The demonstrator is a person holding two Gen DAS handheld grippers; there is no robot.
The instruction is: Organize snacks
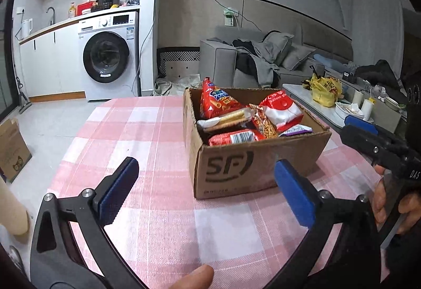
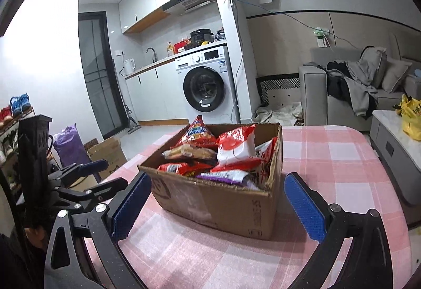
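Observation:
A brown cardboard box (image 1: 252, 168) (image 2: 210, 199) stands on the pink checked tablecloth (image 1: 136, 136) (image 2: 342, 162). Inside lie several snack packs: a red triangular bag (image 1: 218, 102) (image 2: 198, 135), a red-and-white bag (image 1: 282, 110) (image 2: 236, 147), a biscuit pack (image 1: 229, 119) (image 2: 184, 150) and a purple pack (image 1: 296, 129) (image 2: 223, 175). My left gripper (image 1: 205, 194) is open, empty, short of the box's near left corner. My right gripper (image 2: 215, 210) is open, its blue pads to either side of the box's near corner without touching. The right gripper (image 1: 368, 131) also shows at the left wrist view's right edge.
A washing machine (image 1: 108, 57) (image 2: 205, 83) and kitchen counter stand behind the table. A grey sofa (image 1: 263, 60) (image 2: 355, 83) and a low table with a yellow bag (image 1: 325, 89) (image 2: 411, 118) are to the right. A cardboard box (image 1: 11, 149) sits on the floor at left.

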